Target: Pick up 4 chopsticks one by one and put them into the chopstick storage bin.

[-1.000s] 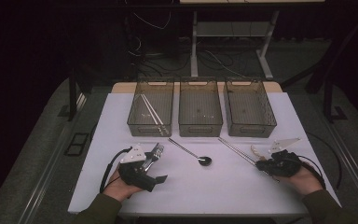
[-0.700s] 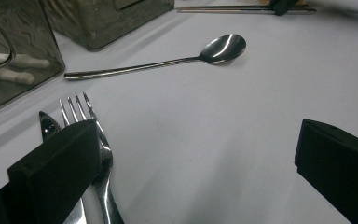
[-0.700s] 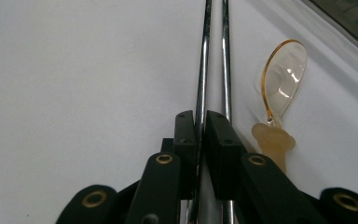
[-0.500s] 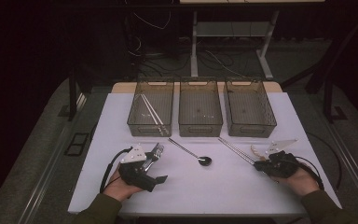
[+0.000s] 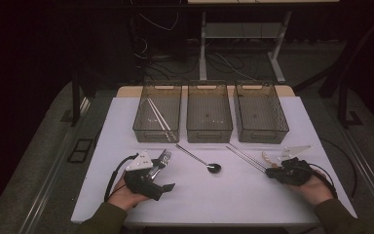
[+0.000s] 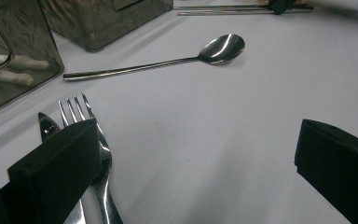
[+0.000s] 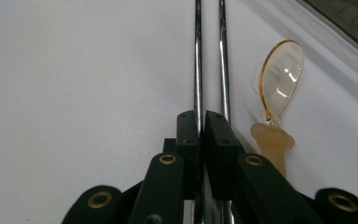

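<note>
Cutlery sorting, early stage: one pair of chopsticks binned.

We clamp our right gripper (image 7: 200, 122) on one metal chopstick (image 7: 197, 56) lying on the table (image 5: 233, 195); left gripper (image 5: 157, 181) gapes beside the fork (image 6: 91, 135). Spoon (image 5: 202, 162), fork and amber spoon (image 7: 279, 84) remain; two bins (image 5: 209, 127) empty.

The metal chopsticks (image 7: 209, 60) are a pair of thin, straight, shiny silver rods lying flat and side by side on the white worktop (image 5: 214, 195), almost parallel with a narrow gap between them. In the high view the metal chopsticks (image 5: 246, 157) run slantwise at the right of the worktop, their far ends toward the rightmost clear bin (image 5: 260, 113) and their near ends at the right tool (image 5: 272, 172). One rod passes between the closed black jaws of that tool; the other lies just beside it, under the right-hand jaw.
</note>
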Demonstrator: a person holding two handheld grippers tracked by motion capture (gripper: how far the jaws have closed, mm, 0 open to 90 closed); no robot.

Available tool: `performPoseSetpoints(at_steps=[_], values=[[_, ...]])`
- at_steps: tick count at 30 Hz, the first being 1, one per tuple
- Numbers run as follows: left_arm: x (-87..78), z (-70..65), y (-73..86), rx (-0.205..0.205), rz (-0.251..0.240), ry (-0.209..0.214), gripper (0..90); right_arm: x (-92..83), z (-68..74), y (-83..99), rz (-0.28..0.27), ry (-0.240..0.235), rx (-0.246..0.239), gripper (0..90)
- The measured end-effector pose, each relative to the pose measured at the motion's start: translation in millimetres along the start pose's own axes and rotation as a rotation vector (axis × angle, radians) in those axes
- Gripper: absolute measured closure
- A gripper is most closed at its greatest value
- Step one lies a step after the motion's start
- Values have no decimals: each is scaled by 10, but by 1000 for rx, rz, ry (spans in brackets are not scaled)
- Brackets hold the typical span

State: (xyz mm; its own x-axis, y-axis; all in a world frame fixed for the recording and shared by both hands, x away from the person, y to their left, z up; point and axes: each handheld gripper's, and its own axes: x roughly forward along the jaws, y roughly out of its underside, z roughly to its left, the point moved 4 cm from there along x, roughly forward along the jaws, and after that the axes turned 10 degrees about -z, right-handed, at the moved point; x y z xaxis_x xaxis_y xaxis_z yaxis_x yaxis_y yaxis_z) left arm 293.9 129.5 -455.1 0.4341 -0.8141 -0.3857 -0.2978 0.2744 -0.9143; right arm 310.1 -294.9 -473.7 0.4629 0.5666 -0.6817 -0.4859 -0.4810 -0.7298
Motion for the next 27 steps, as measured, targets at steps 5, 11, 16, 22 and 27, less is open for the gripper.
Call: performPoseSetpoints(at_steps=[5,11,16,22,27], values=[[1,1,0,0,0,1,0,-39,-22,-24,-23,-8,10,847],[0,0,0,1,1,0,0,-103,-31,-68,-52,-16,21,847],[0,0,-1,0,1,-1,0,-157,-40,-100,-74,-37,30,847],[0,0,-1,1,0,-1,0,-231,-64,-141,-106,-54,51,847],[0,0,-1,1,1,-1,0,-303,-52,-189,-146,-75,56,847]])
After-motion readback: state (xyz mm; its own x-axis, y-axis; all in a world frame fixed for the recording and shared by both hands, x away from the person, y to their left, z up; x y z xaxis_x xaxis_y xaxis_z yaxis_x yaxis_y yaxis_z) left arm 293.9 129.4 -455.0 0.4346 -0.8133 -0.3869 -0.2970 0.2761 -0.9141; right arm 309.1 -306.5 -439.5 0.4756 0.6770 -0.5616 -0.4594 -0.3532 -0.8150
